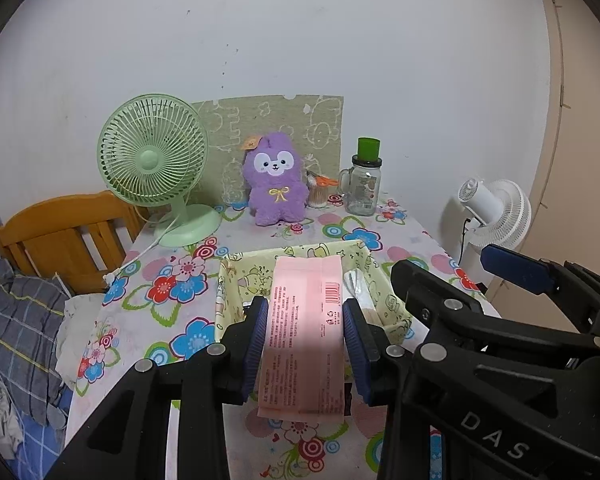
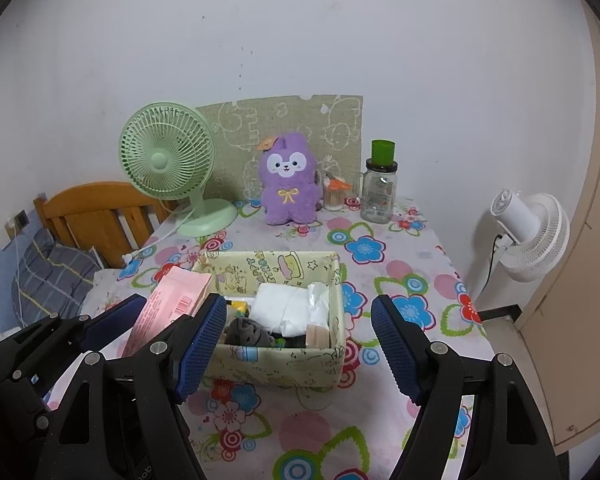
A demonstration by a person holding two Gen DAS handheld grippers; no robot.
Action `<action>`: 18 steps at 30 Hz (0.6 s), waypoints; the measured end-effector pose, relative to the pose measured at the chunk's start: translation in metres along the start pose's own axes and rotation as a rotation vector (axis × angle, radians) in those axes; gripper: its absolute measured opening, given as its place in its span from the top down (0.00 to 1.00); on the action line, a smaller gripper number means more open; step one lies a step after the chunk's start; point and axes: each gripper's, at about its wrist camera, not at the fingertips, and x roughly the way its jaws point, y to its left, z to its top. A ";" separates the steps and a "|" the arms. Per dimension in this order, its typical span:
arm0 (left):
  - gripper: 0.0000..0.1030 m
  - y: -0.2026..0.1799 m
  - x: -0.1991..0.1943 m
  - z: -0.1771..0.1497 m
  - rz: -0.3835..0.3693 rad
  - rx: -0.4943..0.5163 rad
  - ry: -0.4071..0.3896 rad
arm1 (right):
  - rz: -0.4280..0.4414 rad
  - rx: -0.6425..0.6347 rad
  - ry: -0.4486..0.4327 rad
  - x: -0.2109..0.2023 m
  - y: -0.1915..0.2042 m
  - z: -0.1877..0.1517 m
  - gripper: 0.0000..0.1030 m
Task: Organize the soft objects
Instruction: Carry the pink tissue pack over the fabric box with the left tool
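My left gripper (image 1: 305, 330) is shut on a pink soft pack (image 1: 306, 320) with a barcode, held above the near edge of a cream fabric basket (image 1: 236, 300). In the right wrist view that pink pack (image 2: 168, 304) shows at the left, clamped between the left gripper's blue pads (image 2: 114, 320). My right gripper (image 2: 300, 344) stands open over the near side of the basket (image 2: 276, 364), with nothing pressed between its pads. Inside the basket lie a white folded cloth (image 2: 284, 304), a grey soft piece (image 2: 246, 332) and a tan block (image 2: 318, 336). A purple plush toy (image 2: 288, 178) sits upright at the back of the table.
A green desk fan (image 2: 168, 164) stands back left, its cord trailing across the flowered tablecloth (image 2: 380, 276). A glass jar with a green cap (image 2: 378, 188) and a small cup (image 2: 334, 192) stand back right. A white fan (image 2: 528, 232) is beyond the right edge, a wooden chair (image 2: 96, 216) at left.
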 end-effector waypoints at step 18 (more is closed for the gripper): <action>0.62 0.014 0.050 0.014 0.022 -0.025 0.054 | 0.025 0.006 0.058 0.055 0.000 0.014 0.23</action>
